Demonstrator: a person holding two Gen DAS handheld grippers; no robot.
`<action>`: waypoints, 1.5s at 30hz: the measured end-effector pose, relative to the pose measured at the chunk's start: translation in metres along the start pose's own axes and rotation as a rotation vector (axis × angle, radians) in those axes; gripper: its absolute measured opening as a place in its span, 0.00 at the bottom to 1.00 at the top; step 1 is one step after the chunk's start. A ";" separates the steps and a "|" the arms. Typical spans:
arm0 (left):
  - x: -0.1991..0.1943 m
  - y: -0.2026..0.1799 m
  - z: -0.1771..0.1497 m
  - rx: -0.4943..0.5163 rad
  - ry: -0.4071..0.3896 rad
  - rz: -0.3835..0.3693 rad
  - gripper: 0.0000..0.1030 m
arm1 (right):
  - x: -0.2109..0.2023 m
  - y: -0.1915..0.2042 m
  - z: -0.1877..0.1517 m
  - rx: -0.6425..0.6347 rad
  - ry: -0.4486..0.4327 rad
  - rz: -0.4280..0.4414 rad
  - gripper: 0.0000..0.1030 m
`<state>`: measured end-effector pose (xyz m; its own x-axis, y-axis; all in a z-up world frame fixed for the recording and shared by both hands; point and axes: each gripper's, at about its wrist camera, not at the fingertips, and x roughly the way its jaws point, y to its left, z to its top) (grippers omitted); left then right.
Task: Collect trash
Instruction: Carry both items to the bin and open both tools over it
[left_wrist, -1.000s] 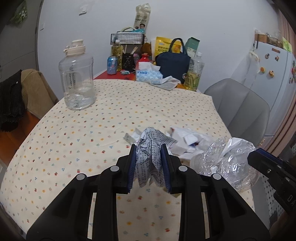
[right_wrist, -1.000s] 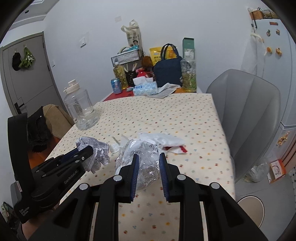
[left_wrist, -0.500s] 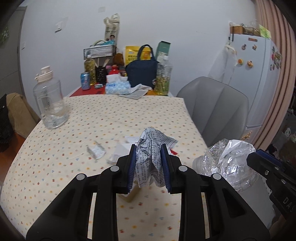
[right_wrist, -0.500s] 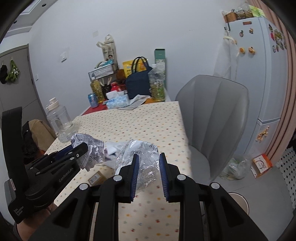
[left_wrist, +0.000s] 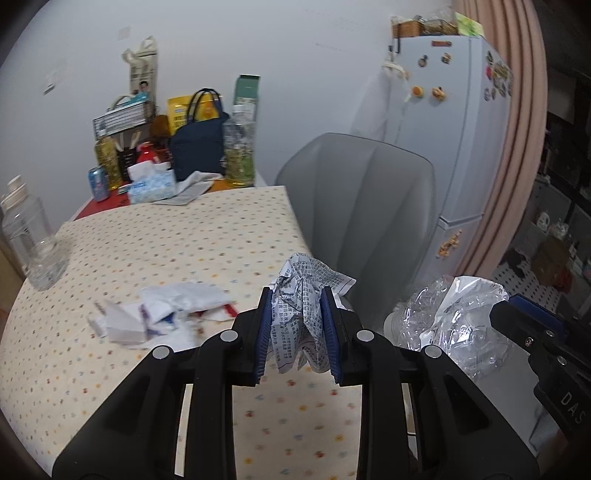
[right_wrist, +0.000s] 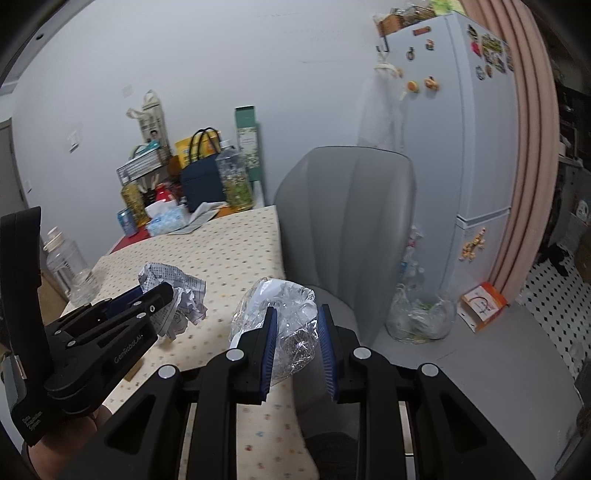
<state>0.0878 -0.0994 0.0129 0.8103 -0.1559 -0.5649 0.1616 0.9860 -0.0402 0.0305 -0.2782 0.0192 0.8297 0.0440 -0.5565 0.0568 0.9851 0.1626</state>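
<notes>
My left gripper (left_wrist: 296, 325) is shut on a crumpled printed paper wad (left_wrist: 304, 295), held above the right edge of the dotted tablecloth (left_wrist: 155, 258). That wad (right_wrist: 173, 295) and the left gripper (right_wrist: 162, 295) also show at the left of the right wrist view. My right gripper (right_wrist: 298, 341) is shut on a crushed clear plastic bottle (right_wrist: 284, 317), held past the table's right edge over a grey chair (right_wrist: 351, 229). The same bottle (left_wrist: 450, 321) appears at the right in the left wrist view. More white paper scraps (left_wrist: 166, 314) lie on the table.
A clear plastic bag with rubbish (right_wrist: 421, 314) sits on the floor by the fridge (right_wrist: 454, 129), with an orange-edged box (right_wrist: 484, 304) beside it. At the table's far end stand a navy bag (left_wrist: 199, 147), bottles and a tissue pack (left_wrist: 151, 184). A large clear jug (left_wrist: 29, 243) stands left.
Both grippers have swung to the right with their loads, from over the middle of the table to its right edge. The chair, fridge and floor bag have come into view.
</notes>
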 end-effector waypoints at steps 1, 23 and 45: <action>0.004 -0.010 0.001 0.013 0.006 -0.014 0.25 | 0.000 -0.004 0.000 0.005 0.001 -0.005 0.22; 0.083 -0.158 -0.007 0.229 0.159 -0.169 0.25 | 0.034 -0.152 -0.031 0.225 0.081 -0.217 0.22; 0.139 -0.199 -0.028 0.285 0.294 -0.212 0.25 | 0.078 -0.231 -0.058 0.353 0.165 -0.353 0.61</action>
<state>0.1523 -0.3160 -0.0804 0.5548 -0.2888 -0.7803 0.4887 0.8721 0.0246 0.0496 -0.4927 -0.1095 0.6296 -0.2267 -0.7431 0.5242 0.8299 0.1909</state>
